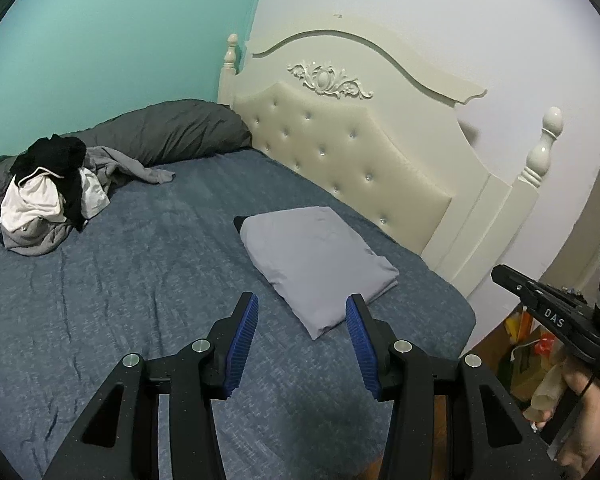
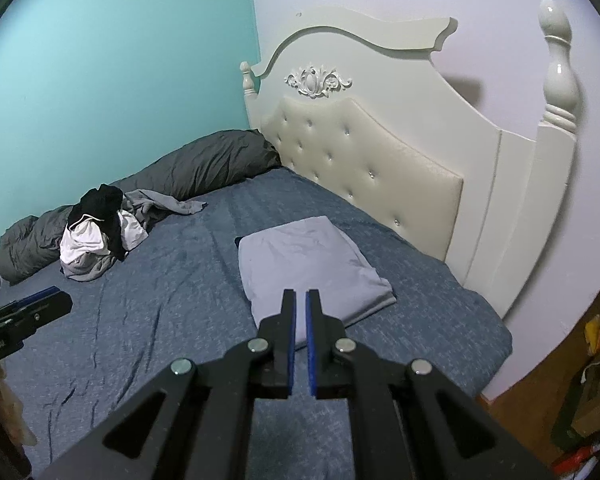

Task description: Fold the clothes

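— Blue-grey bedding covers the bed (image 1: 140, 280), and it is over its near edge that both claws are held. What is gripped?

— Nothing, as far as can be seen. The left claw (image 1: 302, 322) is spread wide, its blue pads well apart with only bedding showing between them. The right claw (image 2: 300, 320) is drawn nearly together, a thin slit left between its pads and no cloth caught in it. Both are held above the bed, not pressed into it.

— And the clothes?

— Just beyond the claws a light grey garment (image 1: 316, 264) is laid flat in a tidy folded rectangle, near the tufted headboard (image 1: 340, 152). A dark corner (image 1: 240, 222) is seen poking out at its far edge, so something may lie under it; that cannot be settled. It is judged to have been set there as a stack, clear of the open middle of the bed.

— Farther back?

— A loose heap of clothes (image 2: 96, 236), black over white over grey, is left unfolded by the rolled dark grey duvet (image 2: 196, 172) along the teal wall (image 2: 120, 80). With one piece lying folded and the heap still crumpled, folding is judged to remain.

— Any containers?

— None are seen on the bed. Cluttered items (image 2: 596, 360) are glimpsed on the floor to the right, too blurred to be named.
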